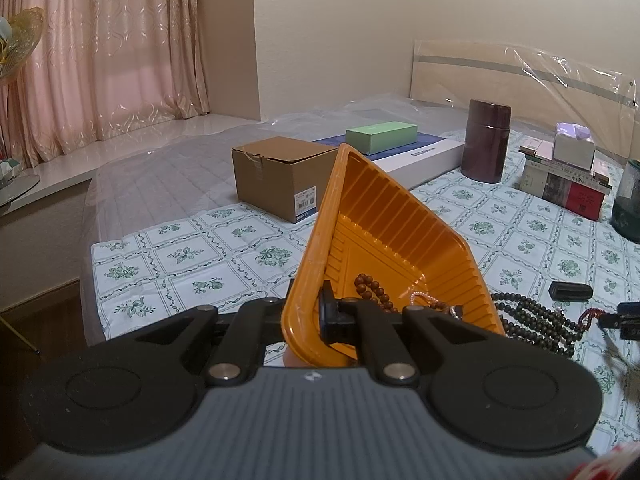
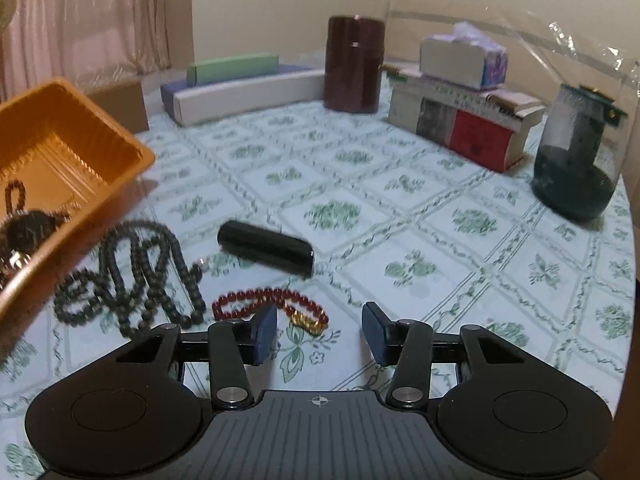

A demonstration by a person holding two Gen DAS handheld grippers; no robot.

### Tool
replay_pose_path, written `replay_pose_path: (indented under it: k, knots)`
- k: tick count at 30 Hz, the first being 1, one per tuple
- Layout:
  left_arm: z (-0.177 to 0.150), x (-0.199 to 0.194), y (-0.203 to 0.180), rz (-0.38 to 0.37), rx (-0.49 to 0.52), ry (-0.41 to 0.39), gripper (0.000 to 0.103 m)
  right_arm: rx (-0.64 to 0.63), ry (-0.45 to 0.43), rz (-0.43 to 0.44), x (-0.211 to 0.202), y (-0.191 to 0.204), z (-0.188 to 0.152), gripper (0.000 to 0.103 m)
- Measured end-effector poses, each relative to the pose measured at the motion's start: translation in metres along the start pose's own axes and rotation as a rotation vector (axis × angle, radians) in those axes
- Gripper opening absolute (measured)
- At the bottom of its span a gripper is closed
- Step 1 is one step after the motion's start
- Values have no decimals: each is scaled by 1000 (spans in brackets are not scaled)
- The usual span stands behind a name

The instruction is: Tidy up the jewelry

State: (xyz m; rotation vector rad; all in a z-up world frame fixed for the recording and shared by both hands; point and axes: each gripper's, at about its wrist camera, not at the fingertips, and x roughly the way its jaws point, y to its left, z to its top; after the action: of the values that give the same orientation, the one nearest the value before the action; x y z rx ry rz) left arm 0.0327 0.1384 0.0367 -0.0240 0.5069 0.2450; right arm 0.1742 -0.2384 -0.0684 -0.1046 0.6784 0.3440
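The left gripper (image 1: 320,316), nearest the lens, has its jaws clamped on the rim of an orange tray (image 1: 384,216), tilted above a floral-covered bed (image 2: 400,216). Inside the tray lie brown beads (image 1: 374,288) and a pale chain, so the sorting looks partly done. Beside the tray, a long dark bead necklace (image 2: 132,276) remains on the cloth; past it, farther from the tray, rest a black case (image 2: 266,248) and a red bracelet (image 2: 264,304). The right gripper (image 2: 320,334), jaws apart and empty, hovers over the bracelet, seemingly next.
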Motion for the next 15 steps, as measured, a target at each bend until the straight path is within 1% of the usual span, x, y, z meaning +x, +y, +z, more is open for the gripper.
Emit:
replay_pose_path:
  k: [5, 6, 7, 8, 12, 15]
  knots:
    - [0, 0, 0, 1, 1, -1, 7, -12, -23, 15, 8, 0, -2, 47]
    - [0, 0, 0, 0, 0, -1, 7, -18, -20, 21, 8, 1, -2, 39]
    - [0, 0, 0, 0, -1, -1, 7, -25, -14, 24, 7, 3, -1, 22]
    - [0, 0, 0, 1, -1, -1, 7, -35, -9, 20, 7, 5, -1, 15]
    - [0, 0, 0, -1, 0, 0, 7, -45, -11, 11, -1, 12, -1, 15]
    - [0, -1, 1, -2, 0, -1, 7, -67, -38, 7, -14, 18, 1, 14]
